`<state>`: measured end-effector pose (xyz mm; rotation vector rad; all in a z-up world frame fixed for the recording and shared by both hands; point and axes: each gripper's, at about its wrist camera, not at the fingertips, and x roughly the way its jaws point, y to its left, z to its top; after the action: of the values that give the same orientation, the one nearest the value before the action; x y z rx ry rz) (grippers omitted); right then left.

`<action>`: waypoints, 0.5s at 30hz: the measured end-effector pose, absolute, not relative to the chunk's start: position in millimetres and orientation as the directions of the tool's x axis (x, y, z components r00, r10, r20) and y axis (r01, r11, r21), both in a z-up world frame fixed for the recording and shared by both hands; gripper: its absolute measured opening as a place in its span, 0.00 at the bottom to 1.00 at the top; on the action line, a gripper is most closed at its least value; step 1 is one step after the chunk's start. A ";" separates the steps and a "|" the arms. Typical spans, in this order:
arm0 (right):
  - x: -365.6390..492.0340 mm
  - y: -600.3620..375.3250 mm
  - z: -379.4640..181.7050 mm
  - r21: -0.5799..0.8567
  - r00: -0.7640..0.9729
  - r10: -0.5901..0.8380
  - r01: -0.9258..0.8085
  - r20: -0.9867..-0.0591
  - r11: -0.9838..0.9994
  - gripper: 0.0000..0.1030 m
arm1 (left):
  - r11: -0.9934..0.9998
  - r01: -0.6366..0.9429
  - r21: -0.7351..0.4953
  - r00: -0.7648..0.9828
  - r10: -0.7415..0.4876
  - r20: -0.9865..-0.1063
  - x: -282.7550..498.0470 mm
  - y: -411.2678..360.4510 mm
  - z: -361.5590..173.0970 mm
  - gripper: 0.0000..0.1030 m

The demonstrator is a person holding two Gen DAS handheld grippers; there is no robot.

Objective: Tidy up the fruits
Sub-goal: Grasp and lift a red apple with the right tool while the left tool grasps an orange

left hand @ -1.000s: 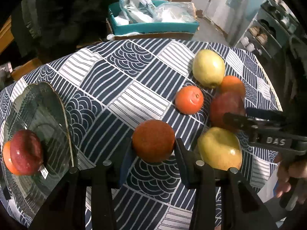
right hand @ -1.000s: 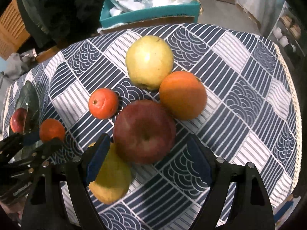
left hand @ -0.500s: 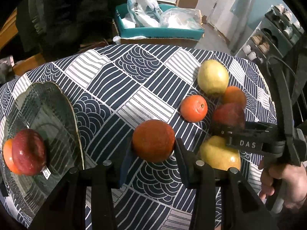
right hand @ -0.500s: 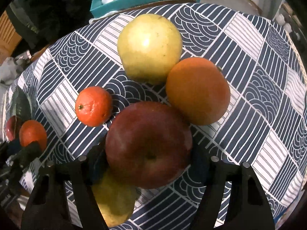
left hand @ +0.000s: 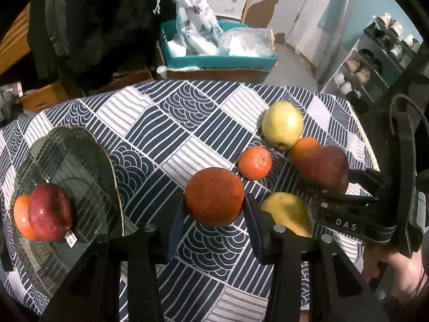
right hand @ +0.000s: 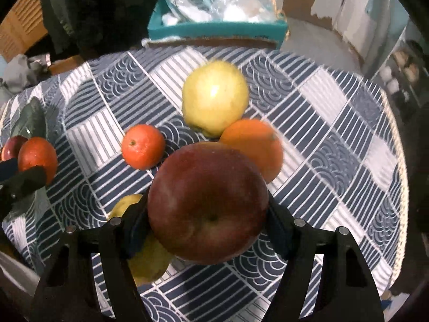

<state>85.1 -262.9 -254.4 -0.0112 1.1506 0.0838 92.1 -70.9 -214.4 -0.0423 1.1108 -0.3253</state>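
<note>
My left gripper [left hand: 214,210] is shut on a dark orange [left hand: 214,196], held just above the patterned tablecloth [left hand: 166,123]. To its left, a glass plate [left hand: 80,155] holds a red apple [left hand: 49,212] and an orange [left hand: 20,214]. My right gripper [right hand: 207,214] is shut on a big red apple [right hand: 207,201], raised a little off the cloth. Around it lie a yellow-green apple [right hand: 215,98], a mandarin [right hand: 143,150], an orange [right hand: 257,145] and a yellow pear [right hand: 144,263] partly under the left finger. The left wrist view shows the right gripper [left hand: 329,185] at the right.
A teal box [left hand: 214,60] with plastic bags stands beyond the table's far edge. Dark clothing hangs at the back left. A shoe rack [left hand: 375,61] is at the right. A person's hand [left hand: 394,273] holds the right gripper near the table's right edge.
The right gripper's jaws closed onto the big red apple and raised it slightly. The left gripper rose with its orange still held. The other fruits stayed in place.
</note>
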 end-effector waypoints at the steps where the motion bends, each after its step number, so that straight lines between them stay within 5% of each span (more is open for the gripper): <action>1: 82.4 -262.4 -247.8 0.030 0.421 0.060 -0.078 -0.905 0.997 0.72 | 0.951 0.237 -0.197 0.408 -0.282 -0.868 90.7 -70.4 -210.6 0.43; 15: 68.5 -246.9 -186.1 0.004 0.556 0.090 -0.154 -0.826 0.988 0.72 | 0.950 0.256 -0.175 0.511 -0.287 -0.810 72.7 -66.2 -163.0 0.43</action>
<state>68.5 -246.9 -186.1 -0.0712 0.9706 0.1446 72.7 -66.2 -163.0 -0.0345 0.9811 -0.3273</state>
